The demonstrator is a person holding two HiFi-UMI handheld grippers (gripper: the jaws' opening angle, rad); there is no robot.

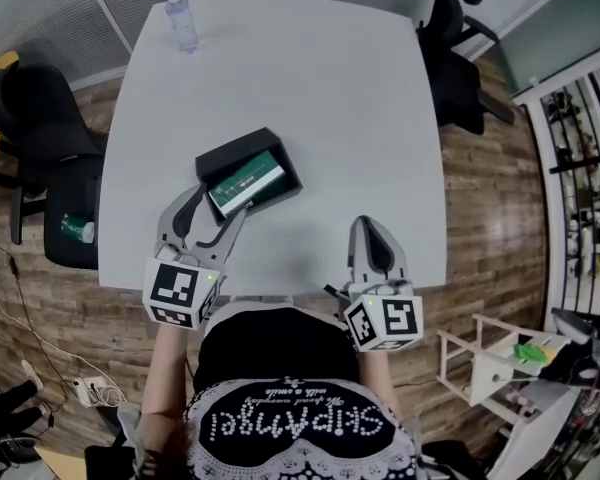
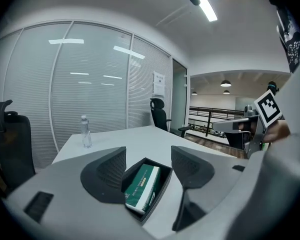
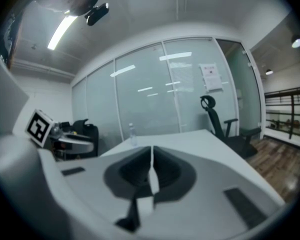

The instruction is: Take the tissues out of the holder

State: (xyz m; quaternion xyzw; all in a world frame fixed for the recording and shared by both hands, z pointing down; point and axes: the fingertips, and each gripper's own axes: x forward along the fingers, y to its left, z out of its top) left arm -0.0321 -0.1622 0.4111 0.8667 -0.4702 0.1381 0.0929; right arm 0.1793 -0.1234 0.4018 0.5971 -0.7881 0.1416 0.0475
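A black tissue holder (image 1: 292,184) lies on the white table (image 1: 360,118), with a green tissue pack (image 1: 246,182) lying in it. In the left gripper view the pack (image 2: 142,185) fills the holder (image 2: 163,193) lengthwise. My left gripper (image 1: 212,218) is open, one jaw on each side of the holder's near end, and neither pad presses on it. The same gap shows from the left gripper (image 2: 148,163) itself. My right gripper (image 1: 368,230) is shut and empty near the table's front edge, well to the right of the holder; its jaws (image 3: 151,156) meet with nothing between them.
A clear water bottle (image 1: 181,20) stands at the table's far left corner. Black office chairs sit at the left (image 1: 55,168) and at the far right (image 1: 455,58). A white rack (image 1: 500,358) stands on the wood floor at the right.
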